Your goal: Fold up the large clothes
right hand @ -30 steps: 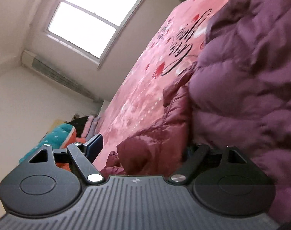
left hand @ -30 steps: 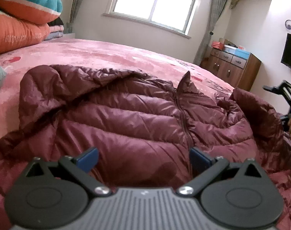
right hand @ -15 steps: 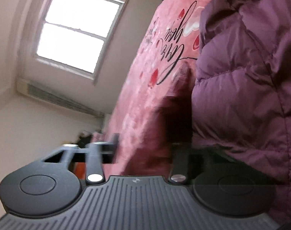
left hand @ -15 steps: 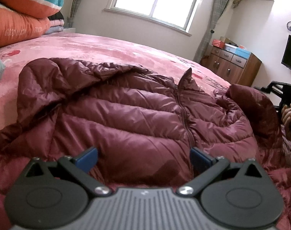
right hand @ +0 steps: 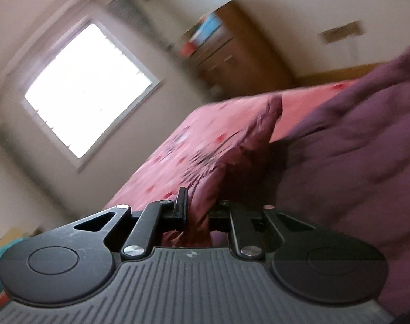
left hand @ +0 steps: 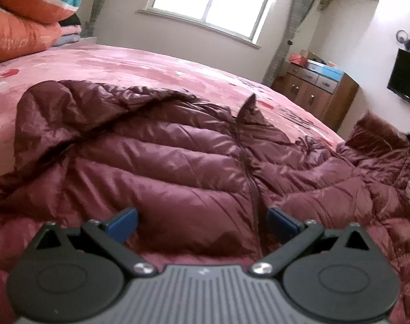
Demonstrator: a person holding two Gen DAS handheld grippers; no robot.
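The right gripper [right hand: 197, 212], just closed, pinches a glossy quilted fold of the maroon jacket [left hand: 178, 167], while the left gripper [left hand: 202, 225] gapes wide, pressed into its puffy hem.

Black claw [left hand: 202, 225] linkages, blue pads [left hand: 122, 222], silver screws, ribbed grey housing

Bright window [left hand: 215, 2] in the far pale wall, wooden dresser [left hand: 318, 94] at right, pink bedspread [left hand: 140, 64] near, stacked bedding [left hand: 24, 16] far left.
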